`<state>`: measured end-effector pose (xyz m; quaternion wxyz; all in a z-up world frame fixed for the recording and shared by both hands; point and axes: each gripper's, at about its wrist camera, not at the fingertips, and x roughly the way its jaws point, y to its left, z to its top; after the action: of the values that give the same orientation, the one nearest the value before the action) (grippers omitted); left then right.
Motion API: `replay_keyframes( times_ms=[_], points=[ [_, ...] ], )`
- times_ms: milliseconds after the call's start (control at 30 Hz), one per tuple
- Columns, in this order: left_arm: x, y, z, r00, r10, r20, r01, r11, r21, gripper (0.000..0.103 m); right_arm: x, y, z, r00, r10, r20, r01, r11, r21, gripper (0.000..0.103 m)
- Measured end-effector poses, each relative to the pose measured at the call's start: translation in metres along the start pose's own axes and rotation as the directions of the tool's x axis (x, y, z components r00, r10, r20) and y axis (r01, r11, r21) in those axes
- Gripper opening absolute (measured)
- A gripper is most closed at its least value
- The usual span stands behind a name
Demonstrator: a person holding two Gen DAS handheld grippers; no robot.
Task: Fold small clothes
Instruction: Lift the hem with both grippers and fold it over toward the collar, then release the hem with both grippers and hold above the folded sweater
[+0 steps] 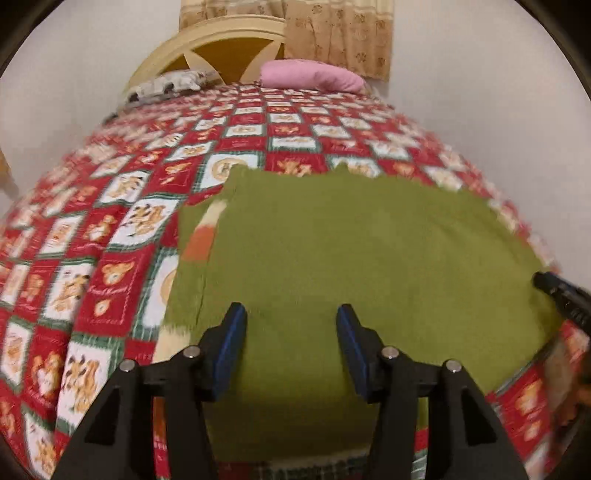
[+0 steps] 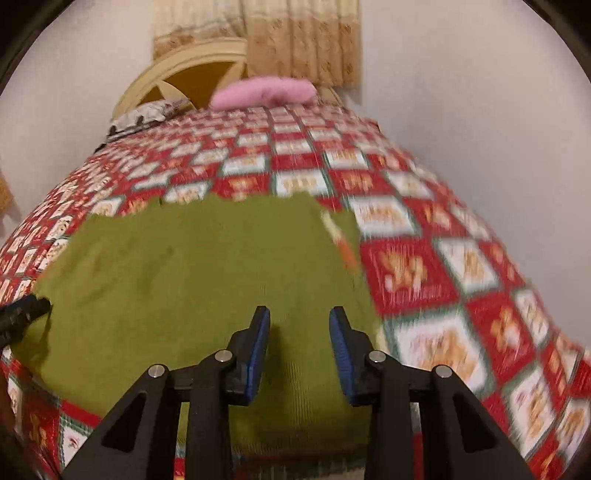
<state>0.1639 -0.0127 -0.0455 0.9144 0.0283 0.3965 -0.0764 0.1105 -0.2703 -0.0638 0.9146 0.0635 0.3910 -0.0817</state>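
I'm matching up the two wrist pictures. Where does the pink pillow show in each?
Left wrist view: the pink pillow lies at top centre, slightly right, at the head of the bed.
Right wrist view: the pink pillow lies at top centre, slightly left.
Shared landmark: the cream arched headboard just left of it in both.

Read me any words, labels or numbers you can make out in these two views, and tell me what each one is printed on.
No text can be read.
Bedspread: a line of cursive script under the bear on one red square, too blurred to read.
Other bedspread squares: only pictures or smeared marks, unreadable.
Green garment: no lettering visible.
Pink pillow and curtain: none, only a pattern on the curtain.
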Motion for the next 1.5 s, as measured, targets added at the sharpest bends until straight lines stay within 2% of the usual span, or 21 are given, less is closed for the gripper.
replay_keyframes(
  times_ms=[67,167,333,767,1500],
  points=[
    [0.003,-0.009,-0.007,0.999,0.050,0.022,-0.051,0.998,0.041,0.061,0.003,-0.002,-0.010,1.000,0.008,0.023,-0.008,1.000,0.000,0.032],
    [0.008,-0.015,-0.008,0.995,0.100,0.009,-0.100,0.993,0.063,0.067,0.003,-0.002,-0.011,1.000,0.001,0.030,-0.001,1.000,0.000,0.032],
    [0.010,-0.021,-0.016,0.989,0.143,0.028,-0.145,0.986,0.084,0.069,0.003,-0.003,-0.011,0.999,0.004,0.042,-0.004,1.000,-0.001,0.032],
    [0.012,-0.018,-0.018,0.991,0.133,0.022,-0.135,0.989,0.065,0.075,0.002,-0.006,-0.011,0.998,0.027,0.048,-0.028,1.000,0.013,0.034],
    [0.012,-0.017,-0.019,0.989,0.147,0.022,-0.148,0.987,0.064,0.080,0.001,-0.007,-0.012,0.998,0.039,0.051,-0.040,0.999,0.021,0.034]
  ],
)
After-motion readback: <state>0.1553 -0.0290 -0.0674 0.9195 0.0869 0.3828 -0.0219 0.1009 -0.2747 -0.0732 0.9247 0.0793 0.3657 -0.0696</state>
